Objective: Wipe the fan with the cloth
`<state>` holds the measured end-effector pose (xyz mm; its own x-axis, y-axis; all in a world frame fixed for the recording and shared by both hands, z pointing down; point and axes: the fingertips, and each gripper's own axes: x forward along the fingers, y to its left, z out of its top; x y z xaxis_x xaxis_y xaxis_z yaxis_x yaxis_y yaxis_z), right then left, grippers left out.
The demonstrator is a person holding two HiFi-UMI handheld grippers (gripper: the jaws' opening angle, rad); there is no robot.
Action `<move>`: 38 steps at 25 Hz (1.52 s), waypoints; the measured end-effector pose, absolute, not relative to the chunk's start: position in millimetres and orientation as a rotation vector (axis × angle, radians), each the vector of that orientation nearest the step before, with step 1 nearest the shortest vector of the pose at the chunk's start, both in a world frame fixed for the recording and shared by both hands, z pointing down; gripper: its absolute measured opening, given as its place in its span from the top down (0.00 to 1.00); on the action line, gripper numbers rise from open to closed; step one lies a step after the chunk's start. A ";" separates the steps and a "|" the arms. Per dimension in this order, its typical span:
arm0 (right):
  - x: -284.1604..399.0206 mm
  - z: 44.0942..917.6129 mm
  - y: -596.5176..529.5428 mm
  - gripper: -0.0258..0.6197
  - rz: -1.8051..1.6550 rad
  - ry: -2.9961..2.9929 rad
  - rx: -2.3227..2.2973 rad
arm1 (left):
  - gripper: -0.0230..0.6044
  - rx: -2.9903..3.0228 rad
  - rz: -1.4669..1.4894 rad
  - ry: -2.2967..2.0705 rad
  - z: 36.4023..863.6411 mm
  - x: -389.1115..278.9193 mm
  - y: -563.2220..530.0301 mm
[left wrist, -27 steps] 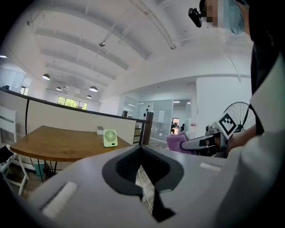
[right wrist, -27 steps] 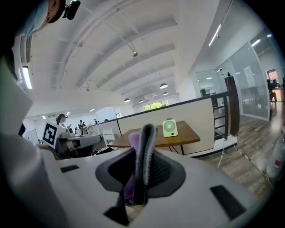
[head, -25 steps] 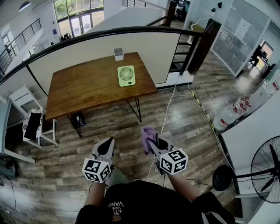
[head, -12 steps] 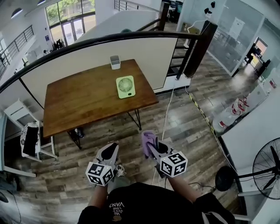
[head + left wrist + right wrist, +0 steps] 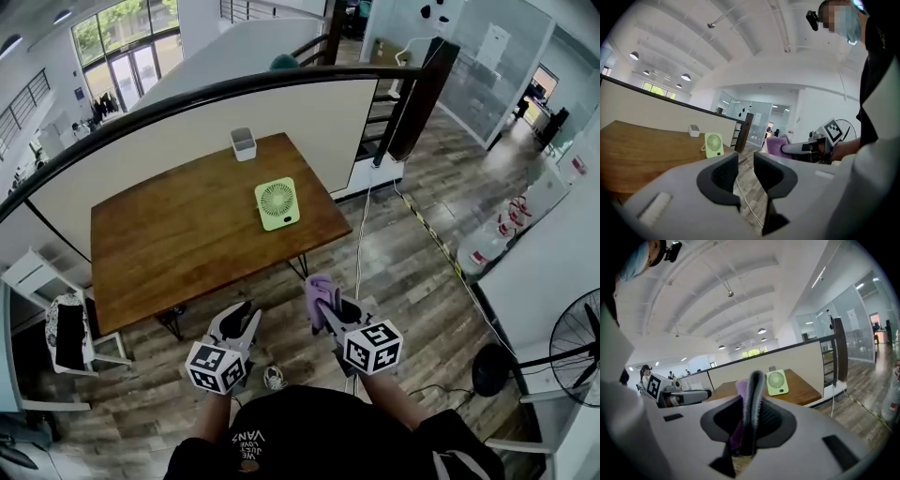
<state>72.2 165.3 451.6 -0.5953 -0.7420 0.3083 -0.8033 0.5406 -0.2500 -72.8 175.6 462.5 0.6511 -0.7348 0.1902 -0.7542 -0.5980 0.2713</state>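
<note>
- Head view. The left gripper (image 5: 242,317) and the right gripper (image 5: 327,306) are held side by side over the plank floor (image 5: 412,253), on the near side of the desk (image 5: 169,239).
- The left jaws stand released. They have just been opening, and nothing lies between them.
- The right jaws are clenched on the purple cloth (image 5: 319,289), which bunches up past their tips.
- The green fan (image 5: 277,203) stands upright on the desk, ahead of both pairs of jaws and well apart from them. It is a little nearer the line of the right pair.
- A white box (image 5: 243,143) stands beyond the fan, at the desk's far edge and farther still from the jaws.
- Left gripper view. The two dark jaws show a clear gap, with only the floor seen through it.
- The fan appears above and just left of the left jaw's tip, far ahead on the desk, with the box to its left.
- The right gripper, with the cloth at its tip, lies to the right of these jaws and apart from them.
- Right gripper view. The jaws are pressed together on the cloth, which shows as a purple fold on their left side and rises to the tips.
- The fan stands just right of the jaw tips in the picture, well ahead, near the desk's right end.
- The left gripper lies to the left of these jaws.
</note>
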 end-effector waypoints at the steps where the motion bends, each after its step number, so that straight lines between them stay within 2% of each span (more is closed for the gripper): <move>1: 68.2 451.3 159.7 0.83 0.555 -2.605 1.332 | 0.82 2.548 0.087 -1.173 463.2 -76.7 169.8; 14: 40.1 466.7 105.2 0.83 0.581 -2.567 1.335 | 0.82 2.502 0.116 -1.175 485.8 -112.7 115.4; 38: 67.4 493.4 -63.0 0.83 0.490 -2.613 0.945 | 0.82 2.302 0.119 -1.436 521.7 -70.9 -23.5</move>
<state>67.4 -63.0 493.4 -0.7307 -0.5500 0.4046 -0.6592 0.7225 -0.2084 -70.9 -23.5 521.7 0.4620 -0.8383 0.2895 -0.8745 -0.3762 0.3061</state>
